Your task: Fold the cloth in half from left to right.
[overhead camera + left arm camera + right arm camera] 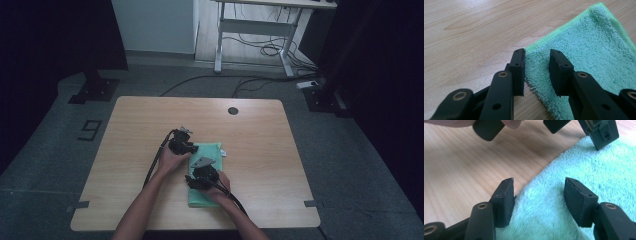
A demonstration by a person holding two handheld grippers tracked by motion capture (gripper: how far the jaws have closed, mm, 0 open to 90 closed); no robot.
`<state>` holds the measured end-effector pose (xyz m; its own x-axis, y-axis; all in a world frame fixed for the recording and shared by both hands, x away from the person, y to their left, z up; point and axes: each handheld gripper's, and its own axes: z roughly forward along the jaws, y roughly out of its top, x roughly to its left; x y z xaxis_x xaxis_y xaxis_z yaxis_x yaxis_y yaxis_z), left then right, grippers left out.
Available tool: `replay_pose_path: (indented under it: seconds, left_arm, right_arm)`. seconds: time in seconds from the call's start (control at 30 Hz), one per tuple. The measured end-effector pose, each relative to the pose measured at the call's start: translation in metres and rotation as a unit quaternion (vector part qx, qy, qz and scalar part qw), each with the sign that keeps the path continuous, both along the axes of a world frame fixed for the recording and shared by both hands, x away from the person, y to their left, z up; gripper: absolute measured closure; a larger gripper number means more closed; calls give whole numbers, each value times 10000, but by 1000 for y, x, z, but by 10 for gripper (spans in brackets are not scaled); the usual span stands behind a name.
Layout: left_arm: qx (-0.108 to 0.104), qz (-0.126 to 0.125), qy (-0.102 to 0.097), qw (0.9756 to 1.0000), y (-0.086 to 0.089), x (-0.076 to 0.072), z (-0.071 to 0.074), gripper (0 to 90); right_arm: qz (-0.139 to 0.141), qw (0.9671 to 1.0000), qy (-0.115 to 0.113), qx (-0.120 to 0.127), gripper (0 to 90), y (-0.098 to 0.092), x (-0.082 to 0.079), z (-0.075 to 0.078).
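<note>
A folded green terry towel (212,150) lies on the wooden table (130,130), near the front middle. My left gripper (187,148) is at the towel's far left corner. In the left gripper view it (537,71) is open, jaws astride the towel's corner edge (584,47), low over the wood. My right gripper (196,181) is over the towel's left side, nearer the front. In the right gripper view it (537,200) is open too, one jaw over the wood, the other over the towel (579,170). The left gripper (599,132) shows at that view's top.
A round dark grommet (233,110) sits at the table's far edge. Black cables (157,155) trail from the grippers toward the front. Beyond the table stand a white desk frame (250,30) with floor cables and dark stands (95,85) at both sides.
</note>
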<state>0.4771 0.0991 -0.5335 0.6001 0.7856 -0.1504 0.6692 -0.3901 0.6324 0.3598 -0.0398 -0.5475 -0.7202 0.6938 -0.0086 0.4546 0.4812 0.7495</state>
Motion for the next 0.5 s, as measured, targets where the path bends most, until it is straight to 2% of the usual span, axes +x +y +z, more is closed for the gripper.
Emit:
replay_pose_path:
  seconds: [0.07,0.2,0.3,0.4,0.47,0.5]
  left_arm:
    - [20,-1,-8,10000,0,0,0,660]
    - [26,14,-8,10000,-1,0,0,661]
    - [13,16,-21,10000,0,-1,0,661]
    - [-2,4,-29,10000,0,-1,-1,662]
    - [-5,-9,-32,10000,0,0,-1,663]
    - [-2,-8,-19,10000,1,0,0,663]
  right_arm:
    - [-110,9995,107,278,431,-5,0,1]
    - [-446,9979,117,460,436,-10,10,2]
    - [-587,9974,35,425,443,-6,20,4]
    - [-653,9957,67,655,464,-5,25,9]
    - [-676,9964,-29,505,467,-5,27,11]
    - [-703,9966,-4,430,467,-5,30,10]
